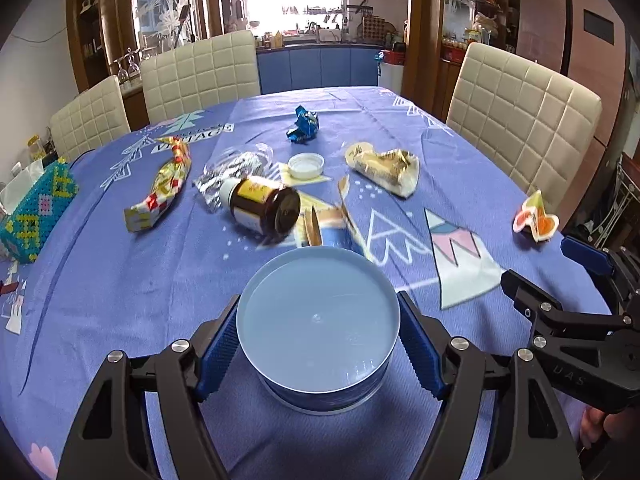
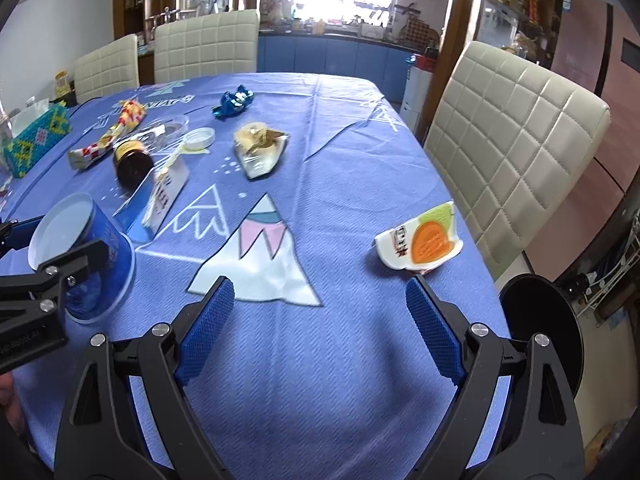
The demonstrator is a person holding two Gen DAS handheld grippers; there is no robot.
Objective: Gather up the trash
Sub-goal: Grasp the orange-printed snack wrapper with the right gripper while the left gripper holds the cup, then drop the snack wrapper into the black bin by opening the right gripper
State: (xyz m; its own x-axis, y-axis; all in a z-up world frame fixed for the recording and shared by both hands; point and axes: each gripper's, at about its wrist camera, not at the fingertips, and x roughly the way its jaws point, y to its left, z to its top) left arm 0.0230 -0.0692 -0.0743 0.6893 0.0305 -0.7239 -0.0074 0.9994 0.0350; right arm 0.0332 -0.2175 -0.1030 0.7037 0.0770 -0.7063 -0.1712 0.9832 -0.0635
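Note:
My left gripper (image 1: pixel 318 328) is shut on a round blue container with a pale blue lid (image 1: pixel 318 320), which stands on the blue tablecloth (image 1: pixel 120 280); the container also shows in the right wrist view (image 2: pixel 80 256). My right gripper (image 2: pixel 320 312) is open and empty, above the cloth near an orange and green wrapper (image 2: pixel 424 240). Trash lies further off: a brown jar (image 1: pixel 264 208) on its side, a red and yellow wrapper (image 1: pixel 160 188), a blue foil wrapper (image 1: pixel 304 124), a white lid (image 1: pixel 306 165), a beige bread wrapper (image 1: pixel 384 168).
A beaded tissue box (image 1: pixel 36 208) sits at the table's left edge. Cream chairs (image 1: pixel 520 120) stand around the table. A black round bin (image 2: pixel 540 328) is beside the table's right edge. A crumpled clear wrapper (image 1: pixel 236 168) lies behind the jar.

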